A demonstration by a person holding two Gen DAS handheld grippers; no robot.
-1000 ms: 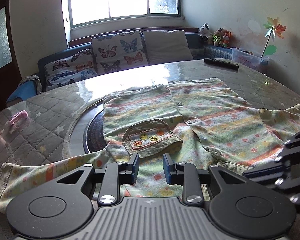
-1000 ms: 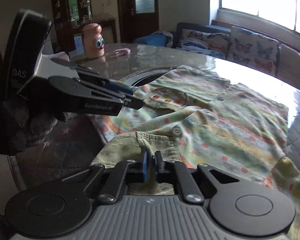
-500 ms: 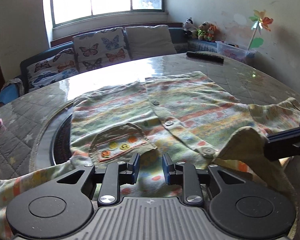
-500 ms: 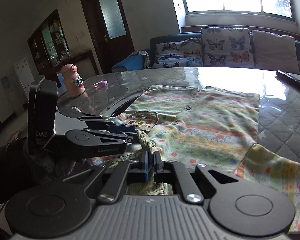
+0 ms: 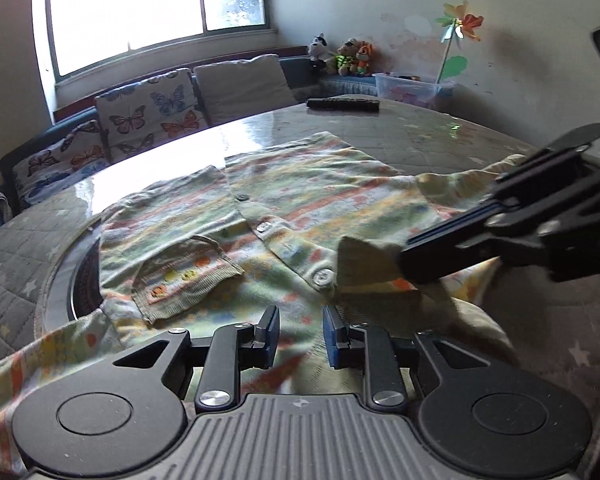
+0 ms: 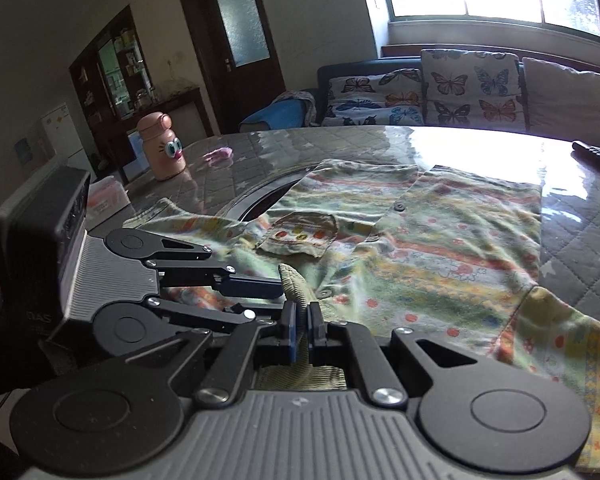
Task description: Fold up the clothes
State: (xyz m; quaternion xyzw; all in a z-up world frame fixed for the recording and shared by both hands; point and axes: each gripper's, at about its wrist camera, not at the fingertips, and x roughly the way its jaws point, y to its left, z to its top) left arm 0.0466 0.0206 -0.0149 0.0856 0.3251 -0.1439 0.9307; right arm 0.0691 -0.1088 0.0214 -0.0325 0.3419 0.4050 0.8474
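A pale green shirt [image 5: 320, 208] with coloured stripes, buttons and a chest pocket [image 5: 184, 276] lies spread on the round table [image 5: 440, 140]. My left gripper [image 5: 298, 334] hovers open over the shirt's near edge, nothing between its fingers. From the right, my right gripper [image 5: 404, 260] is shut on a raised fold of the shirt's ribbed edge. In the right wrist view the right gripper [image 6: 302, 320] pinches that ribbed cloth [image 6: 296, 280], and the left gripper [image 6: 274, 298] sits just to its left over the shirt [image 6: 440, 248].
A black remote [image 5: 342, 105] lies at the table's far side. A pink bottle with a cartoon face [image 6: 164, 152] and a small pink item [image 6: 218, 155] stand far left. A dark round inset [image 5: 80, 284] shows under the shirt's left edge. A sofa with butterfly cushions [image 5: 148, 116] is behind.
My right gripper has lifted the ribbed edge and carried it in towards the left gripper and the shirt's middle. The left gripper stays open and has shifted slightly right.
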